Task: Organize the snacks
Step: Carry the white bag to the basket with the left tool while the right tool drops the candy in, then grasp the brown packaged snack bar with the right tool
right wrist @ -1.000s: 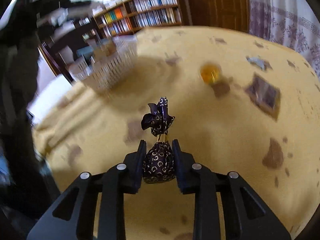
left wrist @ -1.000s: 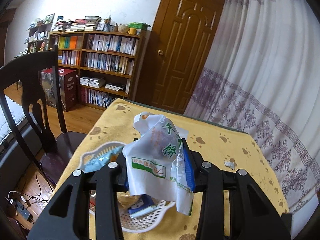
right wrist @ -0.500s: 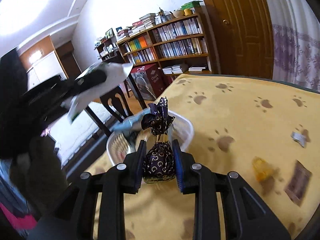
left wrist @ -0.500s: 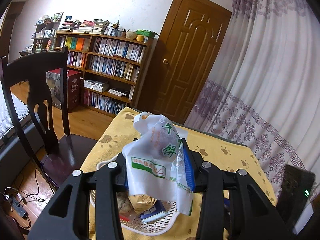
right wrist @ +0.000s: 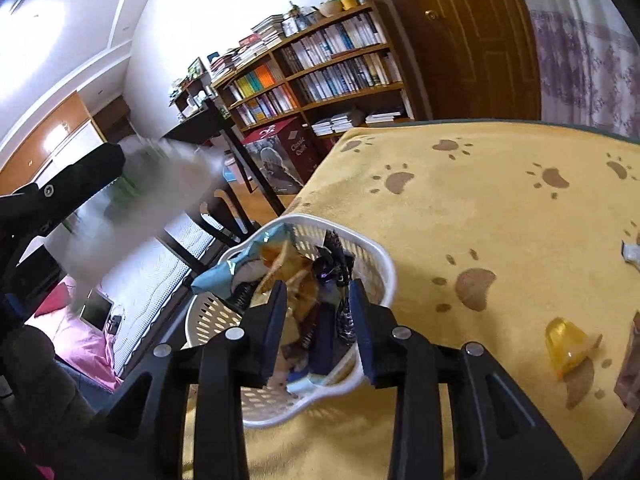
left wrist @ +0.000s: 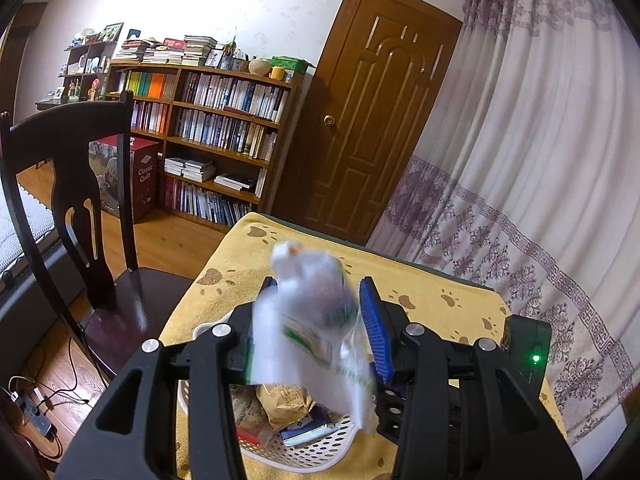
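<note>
Sitting near the yellow tablecloth's (right wrist: 500, 208) chair-side edge: white basket (right wrist: 384, 268), bare cloth stretching rightward. Hovering above it, left gripper (left wrist: 312, 320) spread wide, blurred white snack bag (left wrist: 308, 320) loose between the pads. Gaping over the basket, right gripper (right wrist: 320, 320), dark purple candy (right wrist: 340, 280) between its fingers, contact unclear.

Plastic, foil and cloth are in front of you, with wood behind.

Your white basket (right wrist: 372, 256) is matt perforated plastic, and the wrappers in it look like glossy foil and crinkled film. The blurred packet (left wrist: 308, 320) looks like thin, translucent white plastic film. The yellow tablecloth (right wrist: 500, 208) is soft, matt, towel-like cloth. The left gripper (left wrist: 316, 320) and right gripper (right wrist: 320, 328) are matt black plastic with shiny metal screws and blue ribbed pads (left wrist: 374, 332). The chair (left wrist: 80, 184) is dark lacquered wood, the door (left wrist: 368, 120) satin brown wood, and the curtain (left wrist: 540, 160) draped fabric.
</note>
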